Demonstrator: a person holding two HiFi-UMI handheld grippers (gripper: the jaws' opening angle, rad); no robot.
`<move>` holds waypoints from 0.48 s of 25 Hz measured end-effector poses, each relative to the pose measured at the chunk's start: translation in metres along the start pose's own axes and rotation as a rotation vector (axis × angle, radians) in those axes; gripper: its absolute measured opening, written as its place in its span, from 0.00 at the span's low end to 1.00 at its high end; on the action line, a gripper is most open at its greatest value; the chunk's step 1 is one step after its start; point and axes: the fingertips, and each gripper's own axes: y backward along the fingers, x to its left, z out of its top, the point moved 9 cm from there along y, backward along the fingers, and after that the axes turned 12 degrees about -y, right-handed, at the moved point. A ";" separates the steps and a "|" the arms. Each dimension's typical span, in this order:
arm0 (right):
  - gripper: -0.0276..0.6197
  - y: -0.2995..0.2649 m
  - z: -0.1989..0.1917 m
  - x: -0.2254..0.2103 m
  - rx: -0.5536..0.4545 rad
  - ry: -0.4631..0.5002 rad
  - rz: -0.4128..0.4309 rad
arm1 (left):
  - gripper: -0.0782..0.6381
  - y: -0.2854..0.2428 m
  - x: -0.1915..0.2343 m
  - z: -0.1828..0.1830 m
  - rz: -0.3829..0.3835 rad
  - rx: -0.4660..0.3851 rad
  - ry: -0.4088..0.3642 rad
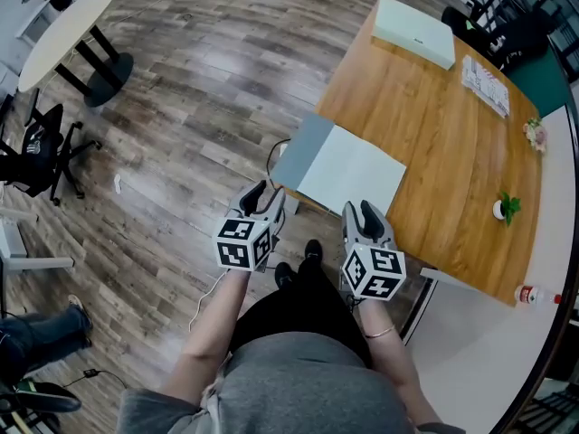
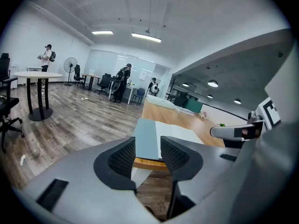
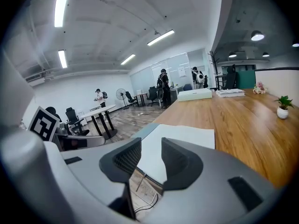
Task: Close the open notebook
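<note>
The open notebook lies flat on the near corner of the wooden table, just ahead of both grippers and untouched; the left gripper faces its grey leaf, the right gripper its white page; both sets of jaws stand apart, empty; the spread runs along the table's near edge, spine pointing away from the person.

Two claws, left claw and right claw, one open notebook, one white box, one potted plant
</note>
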 end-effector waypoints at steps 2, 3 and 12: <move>0.26 -0.008 0.003 -0.001 0.009 0.001 0.000 | 0.33 -0.007 0.005 0.000 0.007 0.012 0.008; 0.26 -0.012 0.005 -0.002 0.014 0.000 -0.001 | 0.33 -0.010 0.008 -0.001 0.009 0.017 0.015; 0.26 -0.042 0.004 -0.007 0.083 -0.012 -0.003 | 0.34 -0.040 0.026 -0.009 0.014 0.058 0.100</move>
